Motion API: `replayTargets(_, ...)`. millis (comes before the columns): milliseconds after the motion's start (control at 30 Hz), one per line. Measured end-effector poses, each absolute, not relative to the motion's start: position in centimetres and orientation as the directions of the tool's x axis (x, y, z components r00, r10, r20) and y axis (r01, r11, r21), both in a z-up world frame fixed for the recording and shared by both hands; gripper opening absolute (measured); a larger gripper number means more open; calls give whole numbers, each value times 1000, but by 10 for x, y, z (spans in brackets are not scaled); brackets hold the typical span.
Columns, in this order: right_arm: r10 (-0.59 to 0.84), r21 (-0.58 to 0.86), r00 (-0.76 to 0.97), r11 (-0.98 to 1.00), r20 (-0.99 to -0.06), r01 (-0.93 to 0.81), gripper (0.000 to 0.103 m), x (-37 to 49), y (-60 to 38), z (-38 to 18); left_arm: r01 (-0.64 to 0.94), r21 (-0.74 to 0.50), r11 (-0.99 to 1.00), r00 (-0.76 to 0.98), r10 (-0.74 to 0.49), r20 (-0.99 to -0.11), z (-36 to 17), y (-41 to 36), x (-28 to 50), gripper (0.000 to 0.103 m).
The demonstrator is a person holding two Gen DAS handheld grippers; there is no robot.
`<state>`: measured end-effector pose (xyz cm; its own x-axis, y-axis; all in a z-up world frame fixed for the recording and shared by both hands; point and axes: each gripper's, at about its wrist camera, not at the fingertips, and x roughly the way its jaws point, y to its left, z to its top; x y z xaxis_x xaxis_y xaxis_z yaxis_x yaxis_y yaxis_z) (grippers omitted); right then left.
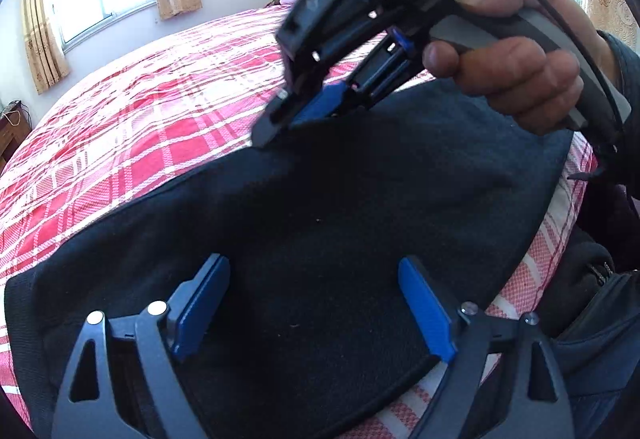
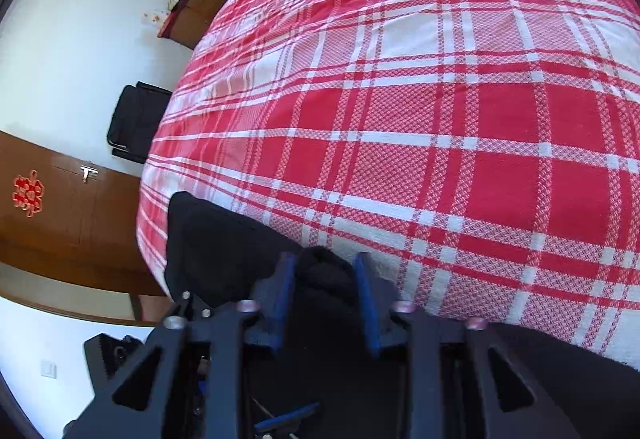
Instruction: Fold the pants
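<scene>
Red-and-white plaid bedding (image 1: 140, 127) covers the bed, and the dark pants (image 1: 340, 207) are spread across its near edge, directly beneath and ahead of the left claw (image 1: 316, 303). That claw is seen released, its blue pads (image 1: 200, 303) standing wide apart above the cloth with nothing pinched. The right claw (image 2: 326, 299) is clenched on a bunched fold of the pants at their far edge, the fabric gathered between its pads. Only a small tuck appears to be caught there, so a slip is judged possible if the fold is lifted or dragged quickly. With the left claw idle, the lower layer could also be pulled along, and the fold would end up skewed or wrinkled.
</scene>
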<state>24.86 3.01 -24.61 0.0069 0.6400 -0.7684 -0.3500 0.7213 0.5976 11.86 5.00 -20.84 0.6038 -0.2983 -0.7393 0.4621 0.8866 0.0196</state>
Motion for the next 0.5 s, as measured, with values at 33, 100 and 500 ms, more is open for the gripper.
replayTargets(33, 654, 609, 18, 714, -757, -347, 8, 248, 29, -244, 464, 20, 886, 602, -299, -740, -208, 50, 117, 89)
replayTargets(100, 675, 618, 54, 702, -736, -355, 6, 247, 27, -235, 474, 20, 880, 593, -302, -747, -207, 50, 115, 89)
replayTargets(500, 611, 545, 142, 771, -779, -329, 2, 263, 19, -249, 497, 33, 867, 586, -307, -750, -209, 44, 104, 96)
